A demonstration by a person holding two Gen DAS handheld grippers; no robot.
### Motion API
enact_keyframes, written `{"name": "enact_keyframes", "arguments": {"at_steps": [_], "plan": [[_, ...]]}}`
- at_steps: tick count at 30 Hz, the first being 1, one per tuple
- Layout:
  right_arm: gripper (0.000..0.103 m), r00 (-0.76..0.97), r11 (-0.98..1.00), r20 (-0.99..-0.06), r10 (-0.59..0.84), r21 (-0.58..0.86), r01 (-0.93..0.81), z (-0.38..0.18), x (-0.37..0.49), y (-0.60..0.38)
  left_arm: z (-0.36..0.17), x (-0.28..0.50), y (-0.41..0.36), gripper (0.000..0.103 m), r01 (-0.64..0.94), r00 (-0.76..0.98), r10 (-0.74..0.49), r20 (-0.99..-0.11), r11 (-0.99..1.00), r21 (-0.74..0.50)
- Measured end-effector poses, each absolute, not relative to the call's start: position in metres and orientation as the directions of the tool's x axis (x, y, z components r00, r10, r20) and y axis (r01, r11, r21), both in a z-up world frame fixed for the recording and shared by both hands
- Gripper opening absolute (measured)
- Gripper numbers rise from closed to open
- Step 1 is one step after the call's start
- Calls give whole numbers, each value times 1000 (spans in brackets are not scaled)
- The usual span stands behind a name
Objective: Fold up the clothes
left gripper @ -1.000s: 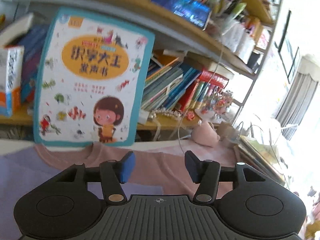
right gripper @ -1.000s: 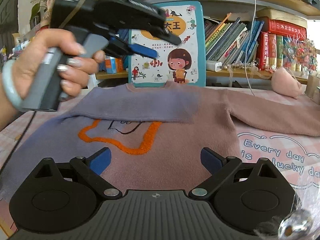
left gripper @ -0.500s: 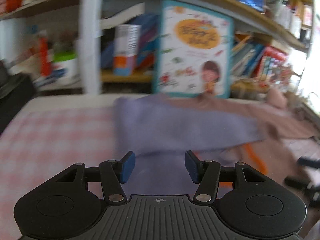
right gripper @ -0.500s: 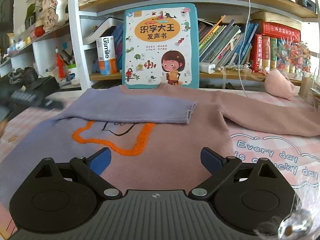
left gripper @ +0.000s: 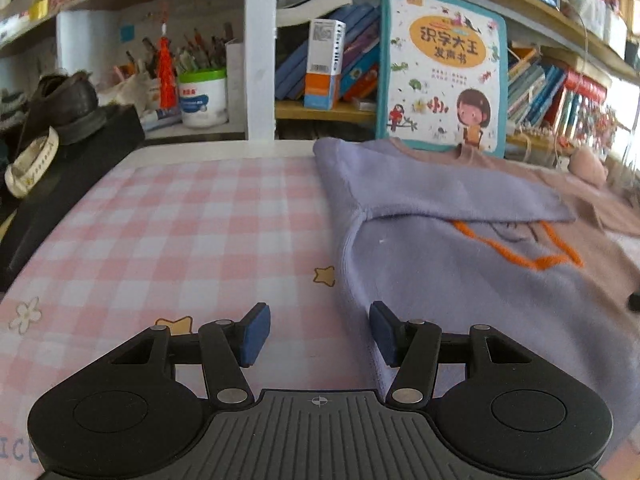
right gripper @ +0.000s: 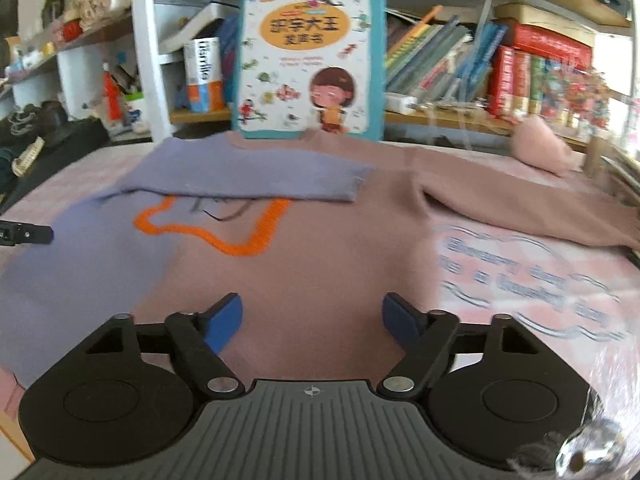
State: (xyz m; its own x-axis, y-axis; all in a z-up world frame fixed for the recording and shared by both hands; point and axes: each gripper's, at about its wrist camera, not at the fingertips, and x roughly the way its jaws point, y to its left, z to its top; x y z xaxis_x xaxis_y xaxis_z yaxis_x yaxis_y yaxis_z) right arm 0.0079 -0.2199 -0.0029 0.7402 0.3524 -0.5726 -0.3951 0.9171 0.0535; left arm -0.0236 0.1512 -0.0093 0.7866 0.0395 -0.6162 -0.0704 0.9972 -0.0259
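Observation:
A sweater (right gripper: 320, 264), lilac on its left half and pink on its right with an orange outline on the chest, lies flat on the checked tablecloth (left gripper: 180, 220). Its lilac sleeve (right gripper: 248, 180) is folded across the chest; the pink sleeve (right gripper: 520, 208) stretches out to the right. My left gripper (left gripper: 318, 334) is open low over the cloth at the sweater's (left gripper: 460, 280) left edge, its right pad above the lilac fabric. My right gripper (right gripper: 313, 322) hovers over the pink body near the hem. Its jaws are closing with nothing pressed between them.
A picture book (right gripper: 312, 60) leans on the bookshelf right behind the collar. A black box (left gripper: 60, 168) with a shoe on it stands at the table's left edge. A pink plush lump (right gripper: 540, 148) lies at the back right.
My left gripper swung from above the collar leftward and down to the sweater's left edge. The right gripper's jaws have narrowed; it stayed in place.

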Motion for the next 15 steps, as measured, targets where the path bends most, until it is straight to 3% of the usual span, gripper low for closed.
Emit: {"name": "enact_keyframes", "arguments": {"at_steps": [13, 14, 15], "plan": [[61, 762, 966, -604, 235, 60, -250, -2, -5, -262, -12, -19, 144, 55, -24, 792, -7, -610, 999, -44], [58, 758, 967, -609, 235, 67, -246, -4, -5, -264, -12, -19, 144, 53, -23, 794, -10, -608, 999, -47], [50, 753, 967, -614, 236, 72, -244, -5, -5, -265, -13, -19, 144, 44, -22, 796, -14, -606, 998, -51]]}}
